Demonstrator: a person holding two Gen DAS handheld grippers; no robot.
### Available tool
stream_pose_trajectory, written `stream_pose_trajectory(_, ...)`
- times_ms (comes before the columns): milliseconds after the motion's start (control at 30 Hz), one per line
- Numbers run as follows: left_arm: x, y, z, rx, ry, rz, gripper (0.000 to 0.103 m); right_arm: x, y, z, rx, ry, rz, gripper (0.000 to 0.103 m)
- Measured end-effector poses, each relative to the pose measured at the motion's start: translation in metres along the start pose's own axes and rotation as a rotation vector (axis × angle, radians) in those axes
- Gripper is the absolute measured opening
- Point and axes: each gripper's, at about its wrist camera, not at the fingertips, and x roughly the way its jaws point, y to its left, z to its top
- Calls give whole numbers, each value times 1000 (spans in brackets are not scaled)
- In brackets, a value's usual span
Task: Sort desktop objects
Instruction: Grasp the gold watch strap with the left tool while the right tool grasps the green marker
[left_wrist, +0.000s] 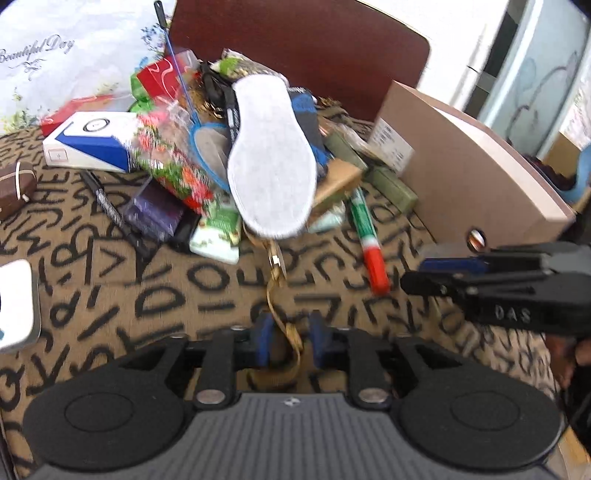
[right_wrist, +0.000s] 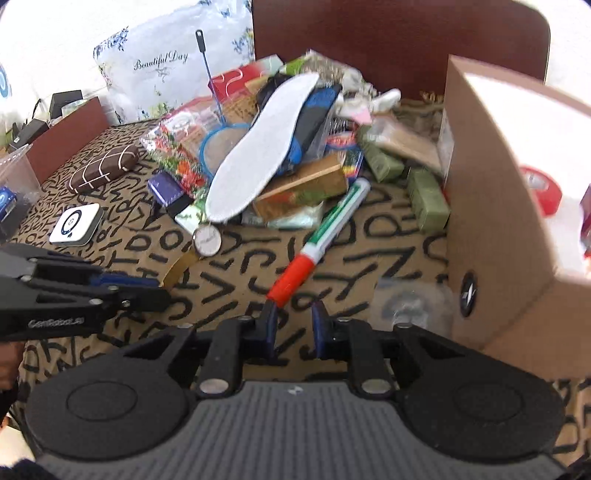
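Observation:
A pile of desktop objects lies on a letter-patterned cloth: a white insole (left_wrist: 271, 158) (right_wrist: 258, 147) on top, a green-and-white marker with a red cap (left_wrist: 369, 240) (right_wrist: 321, 236), and a wristwatch with a tan strap (right_wrist: 207, 240). My left gripper (left_wrist: 288, 343) is open, and the watch strap (left_wrist: 280, 314) runs between its fingers. My right gripper (right_wrist: 293, 325) is open and empty, just below the marker's red cap. Each gripper also shows in the other's view, the right one (left_wrist: 436, 275) and the left one (right_wrist: 147, 288).
An open cardboard box (right_wrist: 498, 206) (left_wrist: 461, 166) stands at the right, with a red tape roll (right_wrist: 541, 188) inside. A white tin (right_wrist: 75, 223), a brown case (right_wrist: 105, 173), a blue-and-white box (left_wrist: 88, 146) and a brown chair back (left_wrist: 295, 48) surround the pile.

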Motion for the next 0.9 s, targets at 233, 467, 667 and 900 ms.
stream_pose_trajectory(233, 31, -1, 25, -49, -33, 61, 37, 26, -2, 18, 25, -39, -50, 49)
stream_pose_trajectory(467, 35, -1, 24, -40, -22, 51, 5, 50, 3, 20, -15, 7, -77, 29)
stream_pose_trajectory(667, 13, -8, 5, 46, 32, -5, 5, 31, 7, 6, -92, 61, -6, 22)
stream_pose_trajectory(900, 9, -12, -3, 52, 37, 0, 11, 17, 9, -6, -89, 80, 33, 23)
